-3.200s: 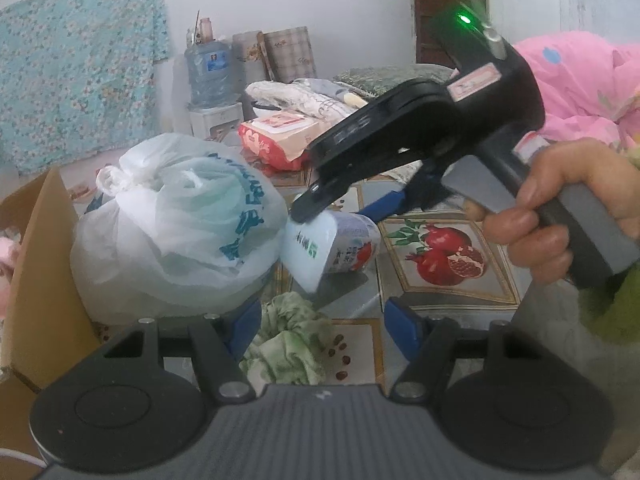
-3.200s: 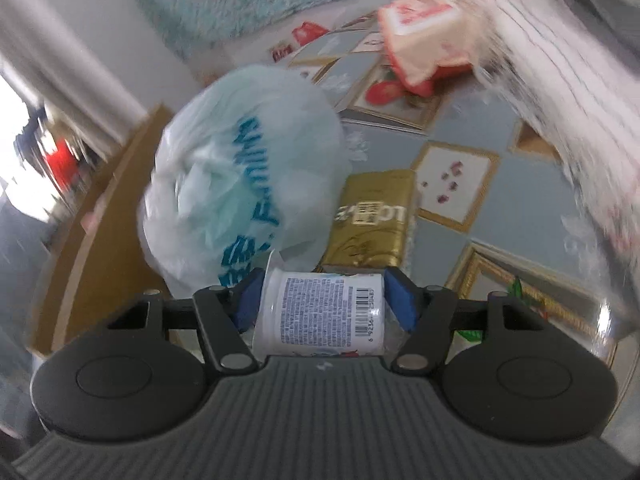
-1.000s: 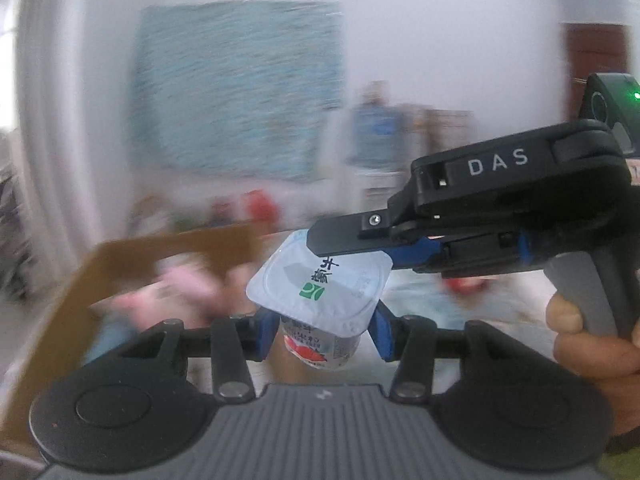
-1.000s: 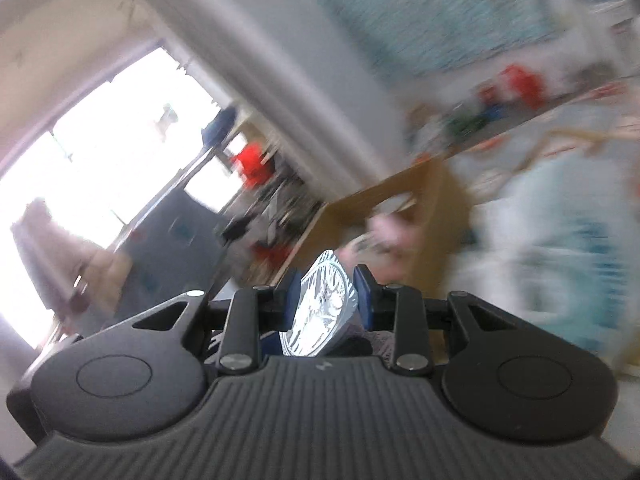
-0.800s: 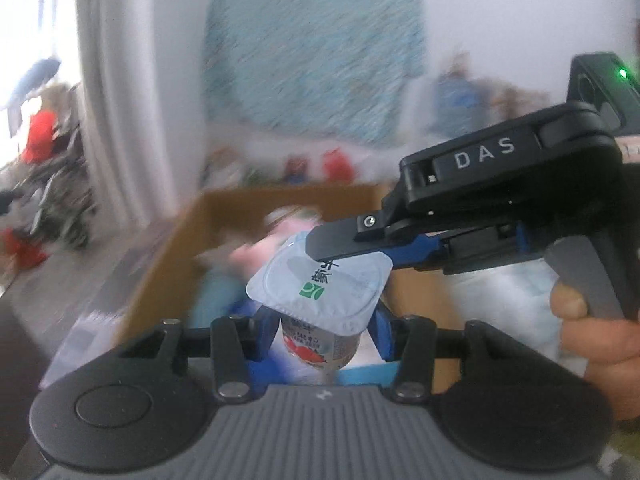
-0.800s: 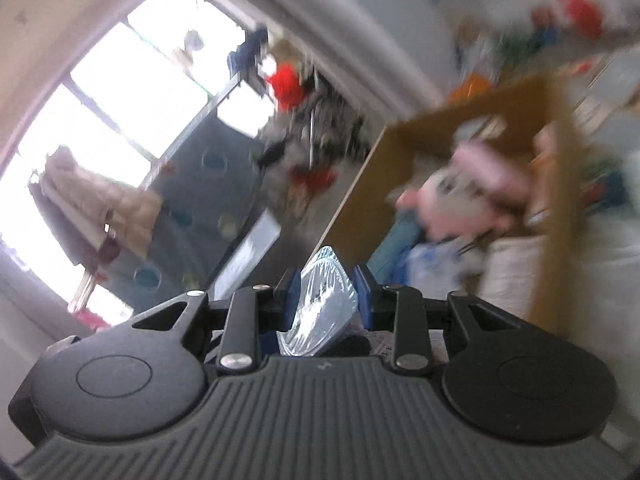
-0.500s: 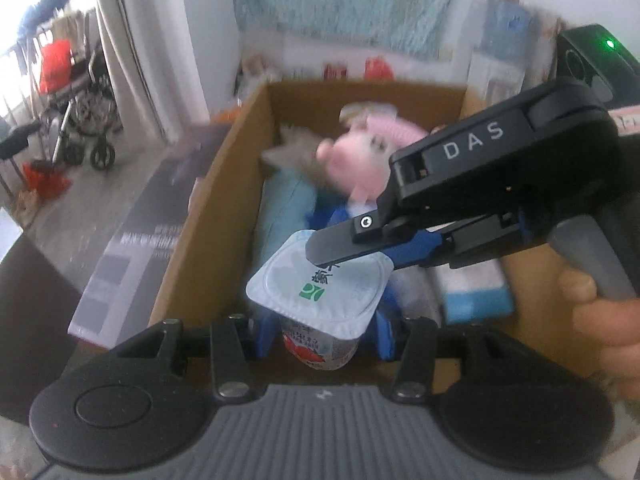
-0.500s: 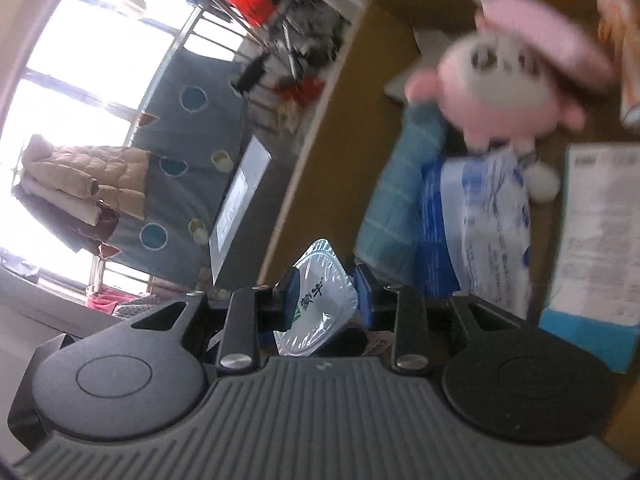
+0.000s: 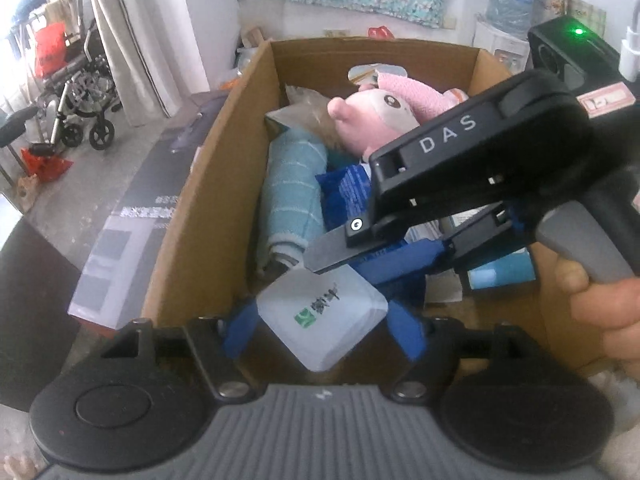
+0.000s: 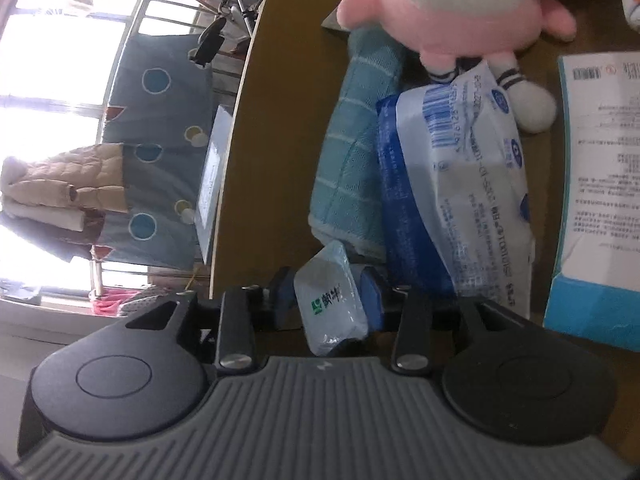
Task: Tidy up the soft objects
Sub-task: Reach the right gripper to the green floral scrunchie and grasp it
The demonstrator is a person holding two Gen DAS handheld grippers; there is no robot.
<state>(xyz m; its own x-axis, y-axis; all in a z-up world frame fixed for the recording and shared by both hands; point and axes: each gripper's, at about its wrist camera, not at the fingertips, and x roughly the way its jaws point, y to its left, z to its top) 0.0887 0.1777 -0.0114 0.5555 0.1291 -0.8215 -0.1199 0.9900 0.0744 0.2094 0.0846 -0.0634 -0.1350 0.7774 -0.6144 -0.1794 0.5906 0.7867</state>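
Cup hangs over the near left corner of the box. Its lid faces up and toward the near side, a bit tilted, and its bottom points down into the box.

The left hand-held gripper is spread wide, with one blue finger on each side of the lid. The right hand-held gripper pinches the cup from the side.

Only the right view shows bare box floor by the left wall. The towel, wipes and pink plush fill the far part.
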